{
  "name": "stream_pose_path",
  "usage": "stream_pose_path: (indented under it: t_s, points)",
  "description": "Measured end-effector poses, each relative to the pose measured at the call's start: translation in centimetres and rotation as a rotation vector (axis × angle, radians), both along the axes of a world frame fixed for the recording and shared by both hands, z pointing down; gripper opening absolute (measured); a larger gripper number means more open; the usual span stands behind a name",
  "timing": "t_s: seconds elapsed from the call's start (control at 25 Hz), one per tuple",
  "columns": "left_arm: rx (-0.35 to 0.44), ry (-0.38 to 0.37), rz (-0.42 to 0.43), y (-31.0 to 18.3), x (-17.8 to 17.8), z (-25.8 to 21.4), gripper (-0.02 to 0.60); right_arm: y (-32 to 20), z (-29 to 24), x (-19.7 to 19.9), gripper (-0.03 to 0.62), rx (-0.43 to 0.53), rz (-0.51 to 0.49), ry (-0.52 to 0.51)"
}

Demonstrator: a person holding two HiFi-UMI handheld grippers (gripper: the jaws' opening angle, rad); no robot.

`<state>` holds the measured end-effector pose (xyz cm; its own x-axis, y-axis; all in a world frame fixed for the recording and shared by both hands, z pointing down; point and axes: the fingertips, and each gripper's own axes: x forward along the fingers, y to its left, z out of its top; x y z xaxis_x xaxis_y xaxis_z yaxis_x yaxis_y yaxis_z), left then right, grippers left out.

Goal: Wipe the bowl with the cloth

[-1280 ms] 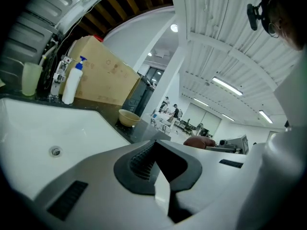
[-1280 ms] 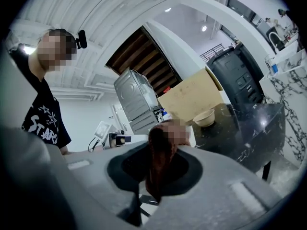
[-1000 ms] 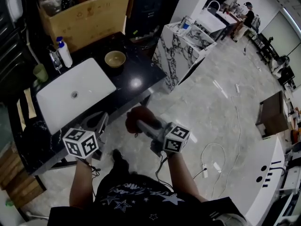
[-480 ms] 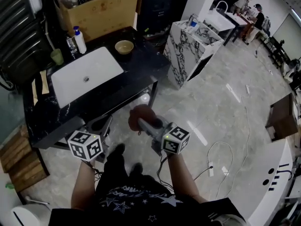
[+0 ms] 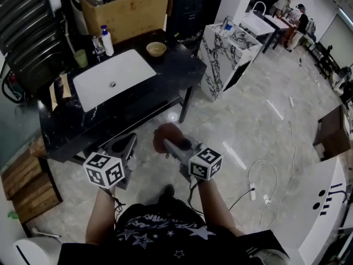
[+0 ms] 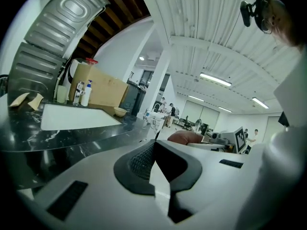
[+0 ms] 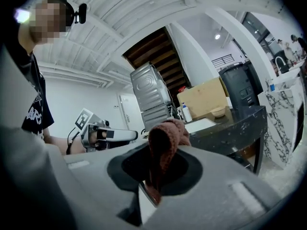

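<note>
Position: over the last second the black counter (image 5: 172, 70) with its white sink (image 5: 124, 73) has shrunk and slid toward the top of the head view. More pale floor now shows between it and the person. Reading: the person has backed off from the counter rather than closing on it.

Grippers: both have kept their place in front of the body through that change, carried along level and side by side.
- Left gripper (image 5: 127, 145): jaws pressed together with nothing between them; its own view shows only the closed pads and the counter edge beyond.
- Right gripper (image 5: 172, 147): jaws pinching the cloth (image 5: 164, 134), a reddish-brown wad that stands up out of the clamp in the right gripper view. Grip unchanged across the second.

Bowl (image 5: 156, 49): small and tan, it sits upright on the far part of the counter, just beyond the sink's right corner and near the cardboard box (image 5: 124, 7). It has not shifted on the counter, and it is now well apart from both grippers.

Judgement: wiping is not under way. The cloth is secured, but the gap to the bowl has grown and must be closed again before cloth meets bowl. The empty left gripper looks free to steady the bowl.
</note>
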<state>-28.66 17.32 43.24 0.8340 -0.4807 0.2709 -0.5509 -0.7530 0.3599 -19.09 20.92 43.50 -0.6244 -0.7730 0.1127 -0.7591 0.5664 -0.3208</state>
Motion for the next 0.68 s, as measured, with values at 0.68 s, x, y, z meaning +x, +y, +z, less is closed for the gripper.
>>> stream_pose_path:
  t_s: [0.68]
  points:
    - [0.046, 0.032, 0.014, 11.0, -19.3, -0.5, 0.008, 10.4, -0.2, -19.2, 0.046, 0.012, 0.035, 0.069]
